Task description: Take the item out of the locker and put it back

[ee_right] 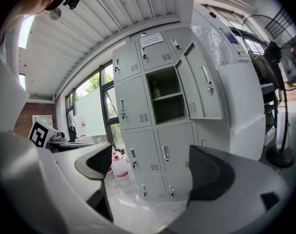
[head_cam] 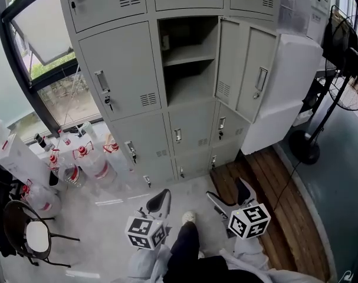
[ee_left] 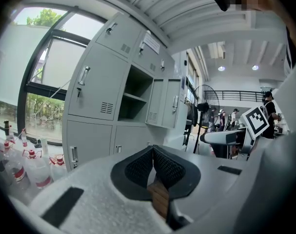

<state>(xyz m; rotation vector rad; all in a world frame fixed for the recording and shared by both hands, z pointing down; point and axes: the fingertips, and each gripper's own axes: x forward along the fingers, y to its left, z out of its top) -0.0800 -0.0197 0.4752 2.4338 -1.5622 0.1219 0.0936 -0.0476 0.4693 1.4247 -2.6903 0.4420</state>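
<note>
Nothing done yet imo: small pale item (ee_right: 156,90) seems to sit inside the open grey metal locker (head_cam: 187,58) at 12 o'clock. Left hand-held gripper (ee_left: 152,152) pressed together, right hand-held gripper (ee_right: 152,172) spread, both empty.

One left gripper (head_cam: 160,199), one right gripper (head_cam: 230,197), one open locker compartment (head_cam: 187,58), one fan (head_cam: 304,148), one chair (head_cam: 36,236).

Upper-shelf item (ee_right: 156,89) unidentifiable (too small, dim)

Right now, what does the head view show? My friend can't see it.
A grey locker stands with its door open and a shelf inside. Lower down, the left tool is shut and the right tool open; bottles sit at left.
</note>
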